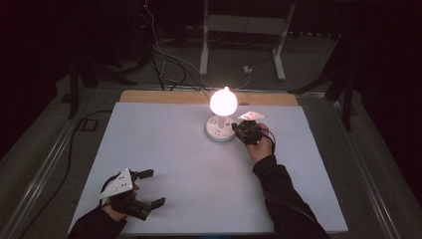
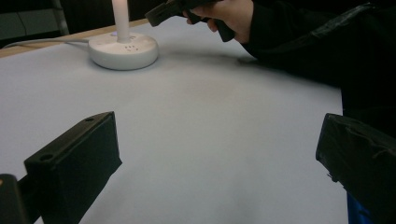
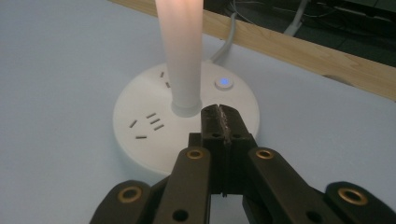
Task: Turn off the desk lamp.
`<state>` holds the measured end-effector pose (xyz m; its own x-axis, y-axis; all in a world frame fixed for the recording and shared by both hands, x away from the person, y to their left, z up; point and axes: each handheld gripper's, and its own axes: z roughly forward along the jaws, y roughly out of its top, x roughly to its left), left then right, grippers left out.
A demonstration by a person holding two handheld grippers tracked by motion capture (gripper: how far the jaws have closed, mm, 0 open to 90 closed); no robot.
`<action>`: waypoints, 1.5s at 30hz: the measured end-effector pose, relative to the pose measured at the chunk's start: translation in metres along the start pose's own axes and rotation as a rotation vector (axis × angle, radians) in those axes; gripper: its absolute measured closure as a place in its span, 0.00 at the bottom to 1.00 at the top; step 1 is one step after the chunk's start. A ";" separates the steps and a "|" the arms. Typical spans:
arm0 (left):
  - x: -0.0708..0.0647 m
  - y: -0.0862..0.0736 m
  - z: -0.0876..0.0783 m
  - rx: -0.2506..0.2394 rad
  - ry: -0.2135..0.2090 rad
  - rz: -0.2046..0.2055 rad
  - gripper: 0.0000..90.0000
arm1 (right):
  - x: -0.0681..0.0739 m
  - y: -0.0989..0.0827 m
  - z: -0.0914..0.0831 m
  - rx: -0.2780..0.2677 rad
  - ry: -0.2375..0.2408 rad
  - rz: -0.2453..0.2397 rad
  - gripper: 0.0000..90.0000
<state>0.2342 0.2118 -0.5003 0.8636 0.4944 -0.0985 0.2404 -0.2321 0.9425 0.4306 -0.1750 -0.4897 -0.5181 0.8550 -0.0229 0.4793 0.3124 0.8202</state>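
A glowing lamp [image 1: 223,102] is standing on its round white socket base [image 3: 140,135] at the white table's [image 1: 199,169] twelve o'clock edge, the right gripper [image 3: 219,116] hovering pinched together and empty over it, while the left gripper [image 1: 149,188] is gaping empty at seven o'clock amid open surface.

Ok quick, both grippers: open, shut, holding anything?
Left gripper: open, empty, resting on the table.
Right gripper: shut, holding nothing, tips over the lamp base.

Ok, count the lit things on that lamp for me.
2. The glowing bulb tops the lamp's stem, and a small blue button light sits on the round base, just beyond the shut right hand-held gripper. Others may be hidden.
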 end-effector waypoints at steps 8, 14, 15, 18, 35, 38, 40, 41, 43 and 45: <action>0.000 0.000 0.000 -0.002 0.000 -0.001 0.00 | 0.002 -0.003 0.014 0.019 -0.019 0.015 1.00; 0.000 0.000 0.000 -0.001 -0.001 -0.001 0.00 | 0.006 -0.003 0.019 0.032 -0.019 0.003 1.00; 0.000 0.000 0.000 -0.001 -0.001 -0.001 0.00 | 0.006 -0.003 0.019 0.032 -0.019 0.003 1.00; 0.000 0.000 0.000 -0.007 -0.002 -0.003 0.00 | 0.007 -0.004 0.021 0.040 -0.021 -0.005 1.00; 0.000 0.000 0.000 -0.002 -0.004 -0.001 0.00 | 0.010 -0.007 0.024 0.040 -0.069 -0.030 1.00; 0.000 0.000 0.001 -0.001 -0.003 0.000 0.00 | 0.008 -0.004 0.024 0.053 -0.071 -0.019 1.00; 0.000 0.000 0.000 -0.003 -0.002 -0.002 0.00 | 0.009 -0.002 0.021 0.028 -0.065 -0.009 1.00; 0.000 0.000 0.000 -0.003 -0.002 -0.002 0.00 | 0.009 0.000 0.019 0.017 -0.060 -0.003 1.00; 0.000 0.000 0.000 -0.004 -0.002 -0.002 0.00 | 0.008 0.004 0.014 -0.001 -0.047 0.012 1.00; 0.000 0.000 0.000 -0.001 -0.002 0.000 0.00 | 0.008 0.005 0.012 -0.007 -0.041 0.013 1.00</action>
<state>0.2346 0.2117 -0.5007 0.8644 0.4929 -0.0993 0.2402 -0.2313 0.9428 0.4374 -0.1617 -0.4922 -0.4823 0.8753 -0.0359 0.4804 0.2985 0.8247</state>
